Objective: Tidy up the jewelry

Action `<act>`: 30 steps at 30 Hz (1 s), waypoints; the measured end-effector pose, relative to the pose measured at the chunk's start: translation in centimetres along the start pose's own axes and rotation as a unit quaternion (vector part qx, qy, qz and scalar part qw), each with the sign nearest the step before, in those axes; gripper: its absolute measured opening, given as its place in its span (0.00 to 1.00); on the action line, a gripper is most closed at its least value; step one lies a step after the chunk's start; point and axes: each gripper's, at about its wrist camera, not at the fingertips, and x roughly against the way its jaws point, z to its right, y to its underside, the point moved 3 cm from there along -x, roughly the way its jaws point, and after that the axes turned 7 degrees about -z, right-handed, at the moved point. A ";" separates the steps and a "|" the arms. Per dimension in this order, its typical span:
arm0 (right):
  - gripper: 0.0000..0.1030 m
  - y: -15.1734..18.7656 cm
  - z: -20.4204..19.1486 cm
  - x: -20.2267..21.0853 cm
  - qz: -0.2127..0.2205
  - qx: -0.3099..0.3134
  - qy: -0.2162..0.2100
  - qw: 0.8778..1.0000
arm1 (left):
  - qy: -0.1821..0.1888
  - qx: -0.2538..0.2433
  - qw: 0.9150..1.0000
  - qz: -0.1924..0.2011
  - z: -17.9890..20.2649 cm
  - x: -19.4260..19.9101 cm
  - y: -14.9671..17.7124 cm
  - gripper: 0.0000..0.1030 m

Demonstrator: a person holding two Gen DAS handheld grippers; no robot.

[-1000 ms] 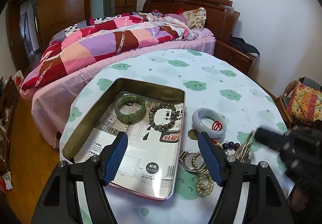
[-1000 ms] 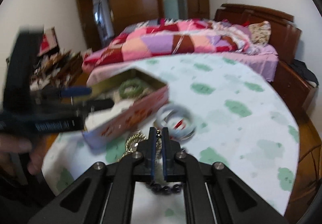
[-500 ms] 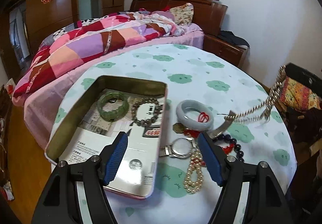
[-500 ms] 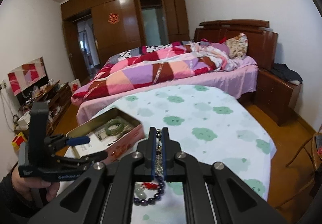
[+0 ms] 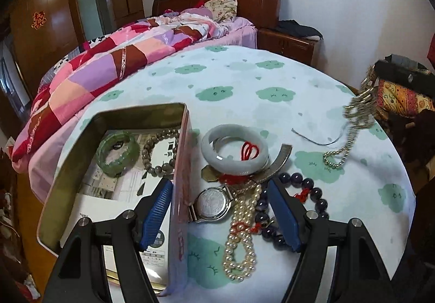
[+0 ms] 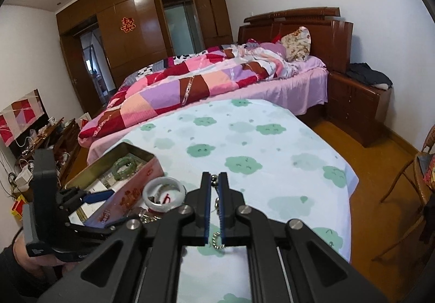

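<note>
Step in hand: right gripper (image 6: 214, 180) clamped on gold chain (image 5: 353, 123), chain dangling above table's right side, clear of pile. Left gripper (image 5: 220, 210) jaws apart, empty, straddling tin (image 5: 182, 156) wall near watch (image 5: 213, 203). Next move likely: carry chain left over tin, lower inside beside 2 bracelets, release.

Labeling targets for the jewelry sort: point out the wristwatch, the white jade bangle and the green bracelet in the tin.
wristwatch (image 5: 212, 203), left wrist view, on its dial.
white jade bangle (image 5: 217, 158), left wrist view, on its near-left rim.
green bracelet (image 5: 108, 165), left wrist view, on its near-left beads.
</note>
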 end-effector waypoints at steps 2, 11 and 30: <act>0.06 0.3 0.2 -0.3 -0.005 -0.001 0.000 1.000 | -0.014 -0.010 1.000 0.012 0.6 0.7 0.0 0.70; 0.07 1.2 1.7 -1.3 -0.021 -0.022 -0.006 1.000 | 0.017 -0.081 0.997 0.002 5.2 -0.9 -1.9 0.50; 0.07 1.6 0.7 -0.9 -0.012 -0.005 -0.005 1.000 | 0.033 -0.060 0.998 0.006 4.2 0.1 -3.4 0.02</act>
